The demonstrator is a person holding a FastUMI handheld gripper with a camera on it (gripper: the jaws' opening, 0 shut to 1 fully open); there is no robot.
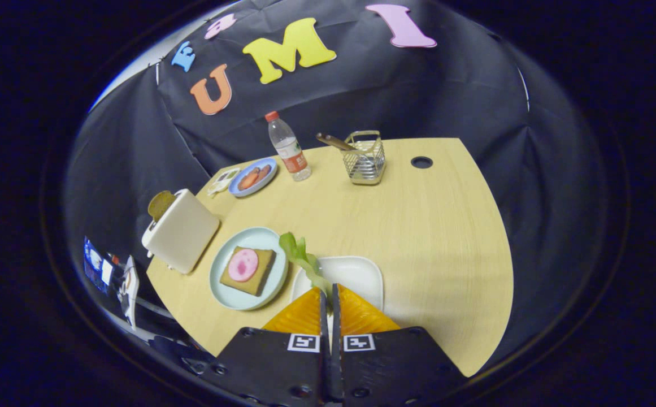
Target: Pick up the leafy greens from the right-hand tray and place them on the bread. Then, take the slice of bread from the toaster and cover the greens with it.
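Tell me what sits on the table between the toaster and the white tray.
In the gripper view, a pale blue plate sits between the toaster and the white tray. It holds bread topped with a pink slice. The gripper is shut on the greens.

The lower end of the leafy greens [304,257] is hidden between the fingers of the gripper [328,289], which press on it. The toaster [182,230] hides most of its bread slice [161,204]. The fingers cover the near part of the white tray [356,274].

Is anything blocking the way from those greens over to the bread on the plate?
Nothing visible does. The gripper is shut on the leafy greens, held above the white tray; the bread with its pink slice lies just beside them, uncovered.
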